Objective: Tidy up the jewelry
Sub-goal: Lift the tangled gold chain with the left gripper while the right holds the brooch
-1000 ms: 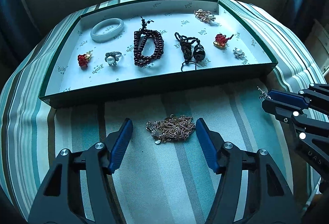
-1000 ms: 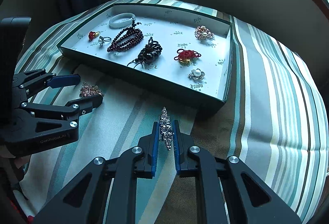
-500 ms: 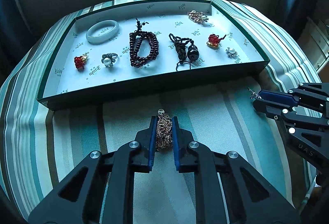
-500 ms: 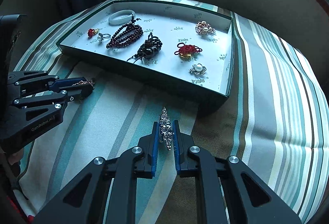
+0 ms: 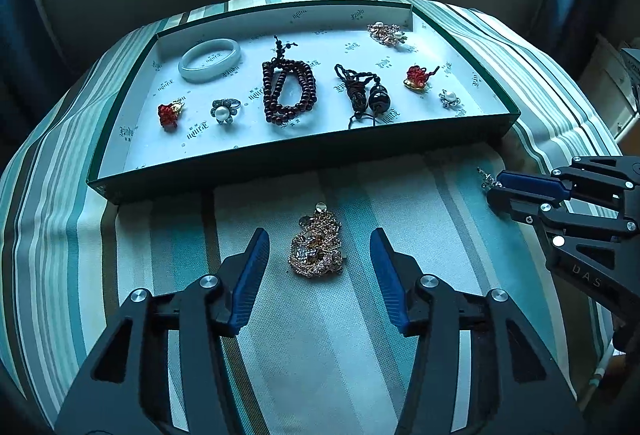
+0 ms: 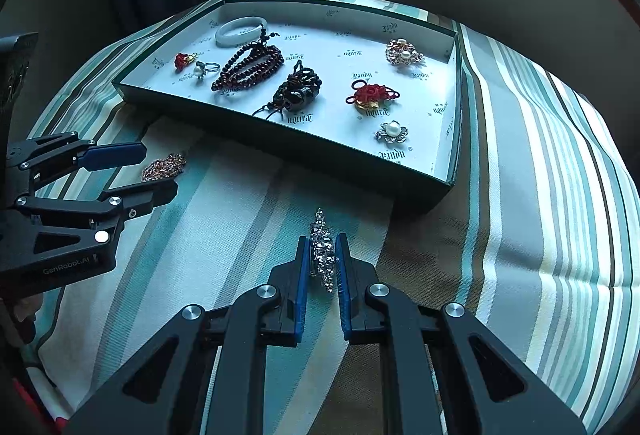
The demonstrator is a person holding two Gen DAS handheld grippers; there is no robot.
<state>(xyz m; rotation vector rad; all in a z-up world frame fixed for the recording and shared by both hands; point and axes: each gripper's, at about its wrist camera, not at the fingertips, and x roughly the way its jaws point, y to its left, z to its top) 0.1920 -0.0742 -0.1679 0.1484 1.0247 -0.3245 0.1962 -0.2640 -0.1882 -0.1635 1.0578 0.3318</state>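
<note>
Spreading apart at the bottom of the left wrist view, the left gripper (image 5: 316, 255) has let go of the gold chain bundle (image 5: 317, 246) it was pinching half a second ago; its jaws are opening, and the tangled heap of fine links now lies loose on the cloth between the ribbed blue pads (image 5: 251, 275), touching neither. At the bottom centre of the right wrist view the right gripper (image 6: 324, 259) is unchanged from the earlier frames, its jaws nearly closed and clamped on a narrow, sparkling rhinestone piece (image 6: 322, 249) whose pointed tip sticks out past the fingertips. Both sit over a woven striped cloth (image 5: 328, 355) in teal, white and brown bands. Beyond it, across the middle of the left view, lies a shallow dark green box (image 5: 280, 175) lined with white printed paper. Laid out inside are a red knot charm (image 5: 168, 114) and a pearl flower ring (image 5: 224, 111) at the left, a coil of dark round wooden beads (image 5: 289, 91) in the centre, a black bead pendant on knotted cord (image 5: 366, 95), a red knot on a gold base (image 5: 418, 78), a small pearl flower (image 5: 450, 98), and at the back a smooth pale bangle (image 5: 210, 60) and a pearl cluster brooch (image 5: 387, 32).
</note>
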